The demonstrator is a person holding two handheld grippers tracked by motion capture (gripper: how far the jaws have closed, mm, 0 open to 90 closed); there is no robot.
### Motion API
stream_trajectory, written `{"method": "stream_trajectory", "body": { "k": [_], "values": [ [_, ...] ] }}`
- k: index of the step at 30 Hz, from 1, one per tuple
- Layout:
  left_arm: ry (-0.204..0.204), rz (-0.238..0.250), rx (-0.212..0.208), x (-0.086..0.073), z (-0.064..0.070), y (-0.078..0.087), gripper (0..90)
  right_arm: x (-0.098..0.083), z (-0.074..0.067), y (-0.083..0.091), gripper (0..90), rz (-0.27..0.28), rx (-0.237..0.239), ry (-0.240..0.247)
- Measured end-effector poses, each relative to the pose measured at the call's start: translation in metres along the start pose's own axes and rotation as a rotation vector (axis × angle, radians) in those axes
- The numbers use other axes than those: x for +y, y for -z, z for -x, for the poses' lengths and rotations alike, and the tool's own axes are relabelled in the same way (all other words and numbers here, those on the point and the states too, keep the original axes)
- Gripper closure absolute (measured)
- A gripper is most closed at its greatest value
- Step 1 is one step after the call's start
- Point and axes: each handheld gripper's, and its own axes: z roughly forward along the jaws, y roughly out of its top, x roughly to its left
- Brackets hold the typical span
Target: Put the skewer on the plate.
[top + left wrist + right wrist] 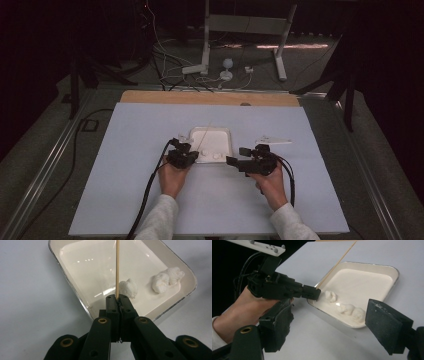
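A white tray (230,135) sits mid-table and holds three white soft lumps near its front edge (128,288) (166,278). My left gripper (117,298) is shut on the base of a thin wooden skewer (117,267), which points away over the tray. The jaw tips hover at the tray's near rim, just in front of one lump. In the right gripper view, the left gripper (315,293) and skewer (337,265) are at the tray's left corner beside the lumps (347,308). My right gripper (329,325) stands open and holds nothing, just right of the tray (394,272).
A pale blue-white sheet (150,200) covers the table, with a strip of wooden board (210,97) at its far edge. Beyond it, on the floor, are cables and a metal stand's legs (280,55). The sides are dark.
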Motion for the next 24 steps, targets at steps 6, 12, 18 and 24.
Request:
{"method": "stream_trajectory", "body": {
  "k": [6,12,18,24],
  "values": [
    [-0.008,0.014,-0.003,0.0,0.002,0.002,76.1,-0.005,0.002,0.006,20.8,-0.006,-0.012,0.0],
    [-0.015,0.087,-0.04,0.001,0.002,0.018,54.0,-0.008,0.003,0.011,20.2,-0.005,-0.044,0.017],
    [0.008,0.179,-0.087,-0.003,-0.003,0.054,37.0,-0.013,0.002,0.026,16.3,0.013,-0.075,0.06],
    [0.007,0.315,-0.122,-0.016,-0.014,0.096,19.9,-0.02,0.006,0.042,9.6,0.038,-0.099,0.083]
  ]
}}
